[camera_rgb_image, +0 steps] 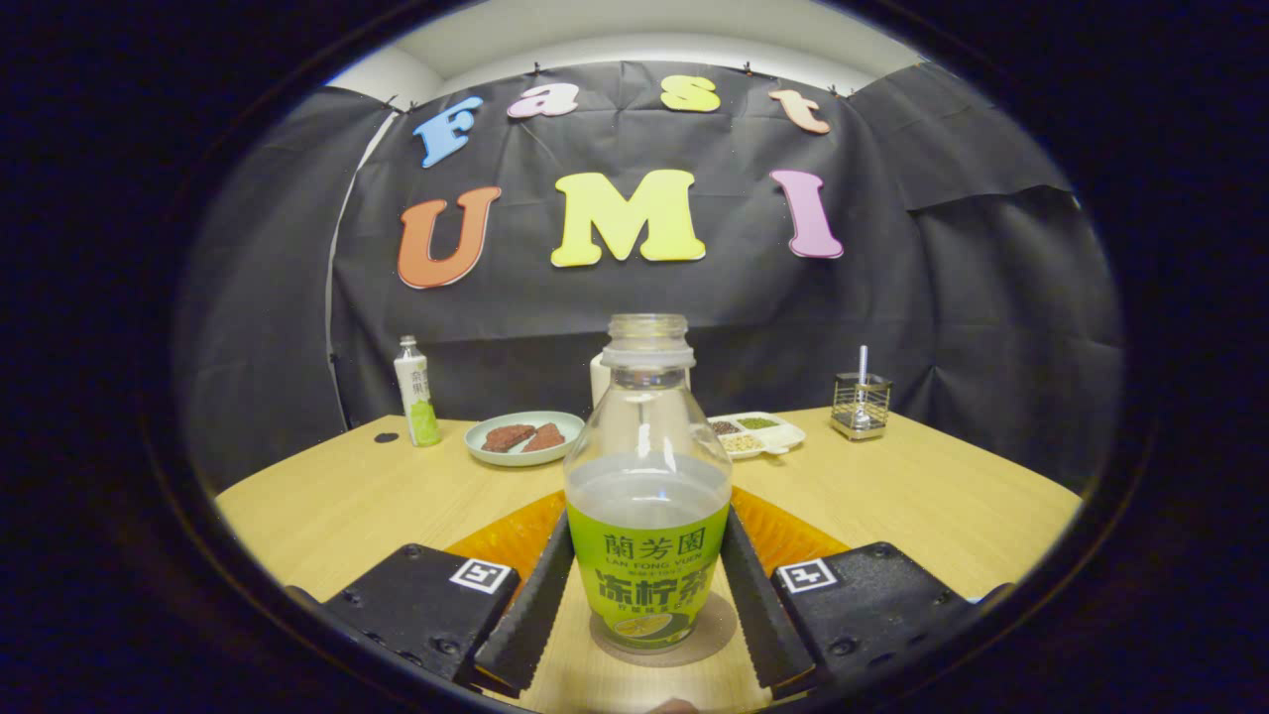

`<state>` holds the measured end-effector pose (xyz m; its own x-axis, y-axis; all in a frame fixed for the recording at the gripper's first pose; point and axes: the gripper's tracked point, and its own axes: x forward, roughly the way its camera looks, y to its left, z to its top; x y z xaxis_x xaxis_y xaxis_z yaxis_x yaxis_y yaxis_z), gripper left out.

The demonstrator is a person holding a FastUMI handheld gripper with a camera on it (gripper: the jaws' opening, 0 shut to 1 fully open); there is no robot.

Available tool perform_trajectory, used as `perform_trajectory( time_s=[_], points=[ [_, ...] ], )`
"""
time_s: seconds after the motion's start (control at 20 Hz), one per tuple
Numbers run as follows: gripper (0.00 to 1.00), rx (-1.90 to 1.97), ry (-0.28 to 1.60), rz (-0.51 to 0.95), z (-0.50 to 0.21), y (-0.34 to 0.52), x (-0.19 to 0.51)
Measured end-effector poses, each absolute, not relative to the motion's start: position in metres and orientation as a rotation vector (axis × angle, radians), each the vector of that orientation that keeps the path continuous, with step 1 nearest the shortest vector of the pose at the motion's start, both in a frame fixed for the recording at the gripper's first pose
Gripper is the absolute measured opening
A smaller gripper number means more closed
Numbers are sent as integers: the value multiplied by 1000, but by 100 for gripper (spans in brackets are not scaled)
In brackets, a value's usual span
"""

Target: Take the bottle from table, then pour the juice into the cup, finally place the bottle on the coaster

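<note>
The claw [646,585] sits low over the bench [942,496], its two ribbed fingers [530,605] set narrowly against either side of the bottle [646,516], touching the green label, so it looks clamped on the bottle, though how firmly I cannot tell. The bottle stands upright and uncapped, part full of pale juice, its base on a round brown coaster [719,625] between the fingers. An orange mat [506,535] lies just behind. Whether this is the opening grasp or the final set-down cannot be settled; beyond, a white cup [598,377] peeks from behind the bottle neck. Further off stand a plate [523,437], a compartment tray [758,432], a second bottle [416,392] and a wire holder [860,402].
</note>
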<state>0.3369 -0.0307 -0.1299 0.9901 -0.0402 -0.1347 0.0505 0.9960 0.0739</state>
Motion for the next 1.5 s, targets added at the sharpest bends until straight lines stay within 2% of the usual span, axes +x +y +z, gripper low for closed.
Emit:
perform_trajectory(
  time_s=[0.1, 0.15, 0.2, 0.6, 0.85, 1.15, 1.5],
  points=[
    [90, 66, 143, -55, -135, -32, 336],
    [98, 61, 145, -56, -136, -31, 335],
    [100, 53, 148, -57, -137, -31, 333],
    [100, -10, 144, -52, -113, -30, 314],
    [100, -37, 132, -19, -68, -24, 280],
    [100, 18, 80, -28, 5, -38, 208],
    [100, -10, -19, -127, 62, -65, 97]
  ],
)
